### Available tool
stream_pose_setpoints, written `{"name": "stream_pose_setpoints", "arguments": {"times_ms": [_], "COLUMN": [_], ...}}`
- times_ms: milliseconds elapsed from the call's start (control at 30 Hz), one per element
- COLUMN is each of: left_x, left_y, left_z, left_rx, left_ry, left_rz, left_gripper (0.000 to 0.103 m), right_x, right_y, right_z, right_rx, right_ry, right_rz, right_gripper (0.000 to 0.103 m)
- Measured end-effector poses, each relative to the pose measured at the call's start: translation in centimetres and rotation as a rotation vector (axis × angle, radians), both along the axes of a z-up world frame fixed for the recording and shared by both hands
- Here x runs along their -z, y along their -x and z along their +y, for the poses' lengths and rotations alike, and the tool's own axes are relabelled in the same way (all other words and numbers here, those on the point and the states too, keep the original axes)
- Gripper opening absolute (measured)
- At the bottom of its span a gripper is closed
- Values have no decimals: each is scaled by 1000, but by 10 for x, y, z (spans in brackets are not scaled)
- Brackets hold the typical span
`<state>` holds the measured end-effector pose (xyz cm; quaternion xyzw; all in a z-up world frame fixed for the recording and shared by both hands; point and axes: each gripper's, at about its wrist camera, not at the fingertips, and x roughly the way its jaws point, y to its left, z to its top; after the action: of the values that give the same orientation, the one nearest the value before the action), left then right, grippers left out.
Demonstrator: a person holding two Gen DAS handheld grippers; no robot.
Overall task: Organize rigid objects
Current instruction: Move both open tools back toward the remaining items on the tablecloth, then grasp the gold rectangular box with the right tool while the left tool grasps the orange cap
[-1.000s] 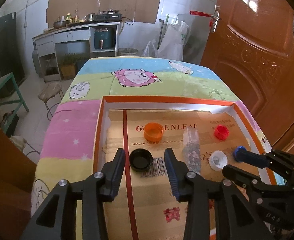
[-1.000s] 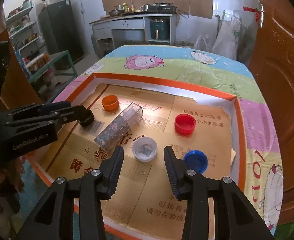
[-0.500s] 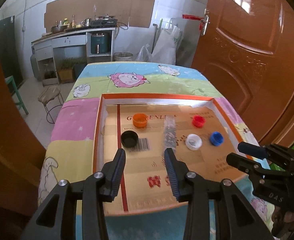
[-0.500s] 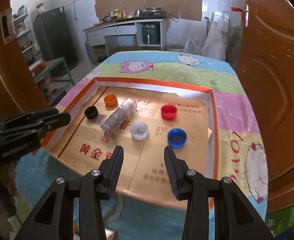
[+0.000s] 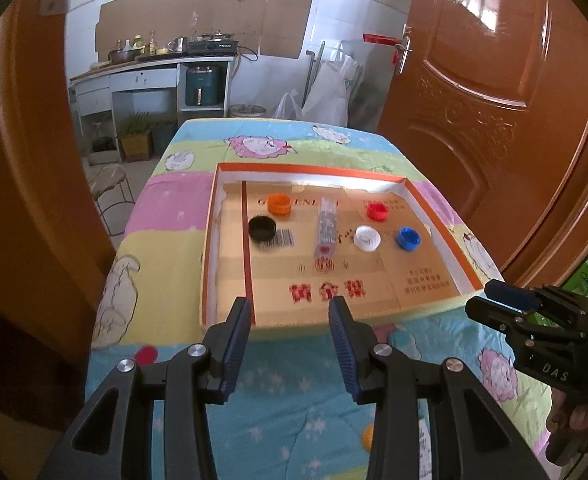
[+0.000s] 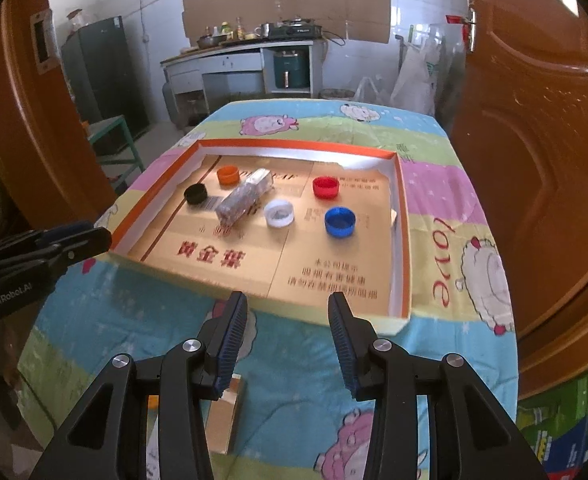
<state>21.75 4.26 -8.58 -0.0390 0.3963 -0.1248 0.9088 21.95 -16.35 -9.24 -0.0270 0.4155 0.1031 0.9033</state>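
Well ahead of both grippers' empty, parted jaws: caps and clear box [image 6: 245, 199] in tray [image 6: 400, 240]

A printed cotton-like cloth [image 5: 166, 216], matt and soft with cartoon sheep, covers the table. On it sits a shallow cardboard tray [image 5: 210, 240], its brown floor dull and printed, its rim orange outside and white inside. Smooth plastic caps lie within: orange [image 5: 279, 204], black [image 5: 262, 228], red [image 5: 377, 211], white [image 5: 367, 238] and blue [image 5: 409, 238], beside a clear glossy plastic box [image 5: 327, 227]. The varnished wooden door [image 5: 494, 100] shines. Each claw [image 5: 290, 344] is matt black plastic with ribbed blue pads and bright metal screws.
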Motion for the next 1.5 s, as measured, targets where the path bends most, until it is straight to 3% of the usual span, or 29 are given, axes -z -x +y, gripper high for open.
{"name": "stream_pose_setpoints", "arguments": {"times_ms": [367,833,967,1000,1333,1500], "left_x": [3,16,19,20,38,52], "left_y": [34,60,63,64,75,85], "left_z": [7,15,16,16,-18,-44], "left_rx": [8,14,25,31,209,334], "left_ry": [16,15,19,19,-58,-137], "left_rz": [-6,10,16,18,21,35], "left_gripper": [40,40,40,40,40,40], "right_x": [6,57,59,60,58,54], "right_y": [32,52,52,52,56,57], "right_z": [7,28,32,33,31,20], "right_rx": [-11,-45,-49,-54,-39,-7], "right_ry": [-15,-6,4,4,27,8], "right_rz": [5,95,99,101,88,84], "right_gripper": [44,43,22,22,18,18]}}
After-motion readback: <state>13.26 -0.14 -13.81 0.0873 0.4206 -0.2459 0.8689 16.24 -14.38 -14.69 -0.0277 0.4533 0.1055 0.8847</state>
